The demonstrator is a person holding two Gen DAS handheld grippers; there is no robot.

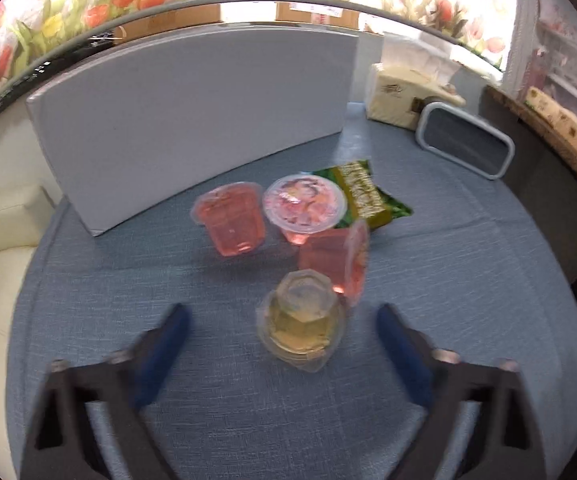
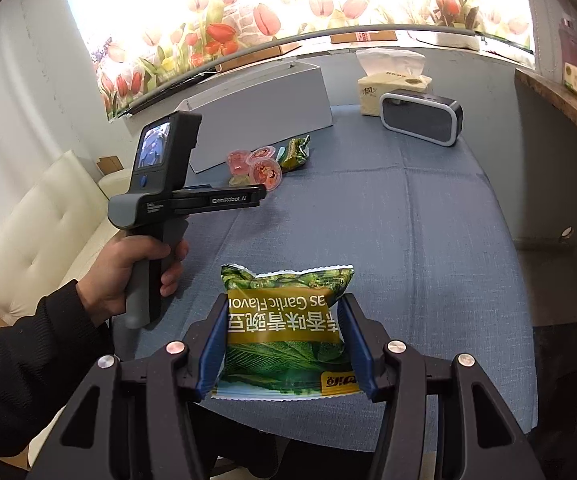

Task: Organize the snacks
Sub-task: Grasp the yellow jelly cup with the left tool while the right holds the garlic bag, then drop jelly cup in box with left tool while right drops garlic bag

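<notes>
We see our right gripper [image 2: 284,344] clamped on a green snack bag [image 2: 286,328], both blue pads pressed against its sides, the bag raised above the near part of the blue tablecloth [image 2: 428,220].

Our left gripper [image 1: 282,344] stands open over the cloth, with a yellow jelly cup [image 1: 300,326] between its blue fingers [image 1: 168,344] but clear of both pads. That cup sits upside down on the cloth. In the right wrist view, a hand [image 2: 128,268] in a dark sleeve holds this gripper by its grey handle at the left of the table.

Just beyond the yellow cup lies a pink jelly cup [image 1: 334,262] tipped on its side, touching it. Farther on stand an upright pink cup [image 1: 304,204] with a printed lid and an overturned pink cup [image 1: 230,220] to its left. A second green bag [image 1: 364,196] lies flat behind them, partly under the upright cup.

A white box [image 1: 192,120] stands at the far left of the table. At the far right are a tissue pack [image 2: 392,84] and a dark speaker [image 2: 420,118] with a pale rim.
</notes>
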